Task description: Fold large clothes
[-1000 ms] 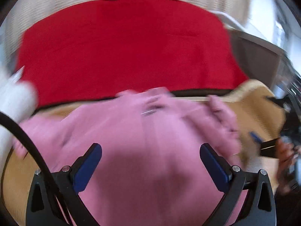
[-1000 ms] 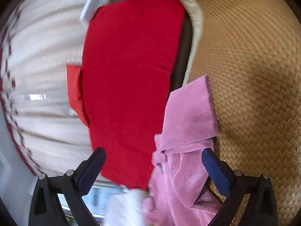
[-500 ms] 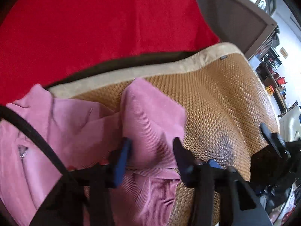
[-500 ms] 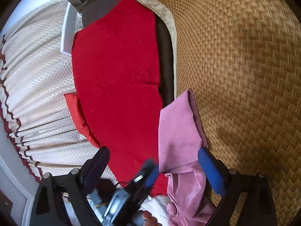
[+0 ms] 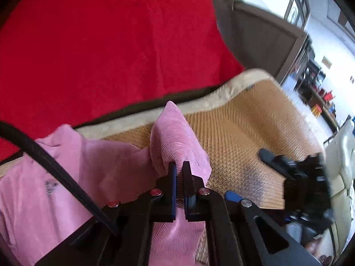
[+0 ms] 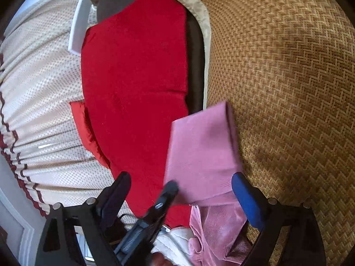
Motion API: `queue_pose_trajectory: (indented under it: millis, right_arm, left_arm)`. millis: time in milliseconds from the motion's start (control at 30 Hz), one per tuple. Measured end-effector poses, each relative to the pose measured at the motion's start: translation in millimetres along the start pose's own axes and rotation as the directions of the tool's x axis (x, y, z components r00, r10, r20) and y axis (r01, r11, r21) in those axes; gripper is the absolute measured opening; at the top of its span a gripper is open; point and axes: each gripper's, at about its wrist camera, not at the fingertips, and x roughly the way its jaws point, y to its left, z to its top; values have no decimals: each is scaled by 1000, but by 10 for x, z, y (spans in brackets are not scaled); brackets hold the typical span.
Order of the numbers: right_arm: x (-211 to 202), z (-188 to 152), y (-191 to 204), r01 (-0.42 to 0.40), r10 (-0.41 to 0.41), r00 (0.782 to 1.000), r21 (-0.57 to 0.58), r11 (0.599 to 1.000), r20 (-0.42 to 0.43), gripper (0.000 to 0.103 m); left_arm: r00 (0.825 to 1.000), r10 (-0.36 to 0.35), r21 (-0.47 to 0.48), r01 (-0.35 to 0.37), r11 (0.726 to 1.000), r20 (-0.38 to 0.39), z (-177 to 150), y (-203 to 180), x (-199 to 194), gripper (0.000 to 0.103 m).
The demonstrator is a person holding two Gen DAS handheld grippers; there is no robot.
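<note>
Left wrist view shows the left gripper (image 5: 179, 173), spread wide a second ago over the pink garment (image 5: 88, 173), now pressed together and pinching a raised fold of that ribbed cloth, after swinging right from the garment's middle to its edge. That suggests the grab for a fold is made and the cloth is ready to be lifted or carried across.

From the right wrist view, the right gripper (image 6: 184, 190) is spread wide, its jaws easing inward a little, with a flat pink panel (image 6: 199, 150) lying between and beyond them, unpinched; the closed left gripper crosses in front of it.

The garment lies on a woven straw mat (image 5: 244, 133) with a pale cloth border (image 5: 221, 88). Beyond the far edge sits a red blanket (image 5: 111, 44), and a dotted cream curtain (image 6: 40, 88) hangs past it. Shelves and furniture stand far right.
</note>
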Motion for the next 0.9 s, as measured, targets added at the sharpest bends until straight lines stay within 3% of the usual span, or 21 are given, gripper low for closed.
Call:
queue_pose_trajectory:
  millis: [233, 333, 367, 433, 467, 533, 600, 667, 800, 900]
  right_arm:
    - [281, -274, 215, 17, -30, 994, -125, 992, -108, 94]
    - [456, -501, 365, 26, -67, 983, -227, 973, -173, 93]
    - [514, -599, 424, 33, -86, 978, -271, 962, -189, 91]
    - [619, -797, 514, 55, -140, 967, -361, 931, -215, 88]
    - [687, -908, 568, 70, -174, 960, -411, 909, -221, 85]
    - [813, -1130, 660, 99, -240, 946, -509, 855, -219, 81]
    - [895, -1295, 695, 114, -281, 935, -566, 817, -218, 75]
    - [946, -1449, 659, 118, -306, 924, -593, 797, -228, 75]
    - [1014, -1612, 539, 144, -355, 904, -611, 778, -239, 75]
    - [1079, -1678, 452, 160, -386, 885, -612, 775, -258, 75]
  left_arm:
    - [988, 51, -111, -35, 993, 143, -314, 687, -1173, 5]
    - [973, 181, -157, -158, 975, 144, -715, 1108, -1600, 9]
    - [957, 270, -176, -249, 952, 110, -924, 1311, -1705, 14]
    - [926, 377, -218, -362, 906, 29, -1238, 1619, -1765, 56]
    - [915, 404, -241, -391, 888, 5, -1350, 1731, -1783, 62]
    - [896, 442, -290, -436, 852, -49, -1598, 1973, -1811, 62]
    - [886, 458, -312, -456, 834, -70, -1742, 2100, -1819, 62]
    - [890, 451, -331, -445, 832, -61, -1796, 2154, -1801, 62]
    - [925, 380, -322, -367, 873, -22, -1792, 2072, -1687, 63]
    - [940, 342, -298, -327, 897, 0, -1719, 1925, -1502, 79]
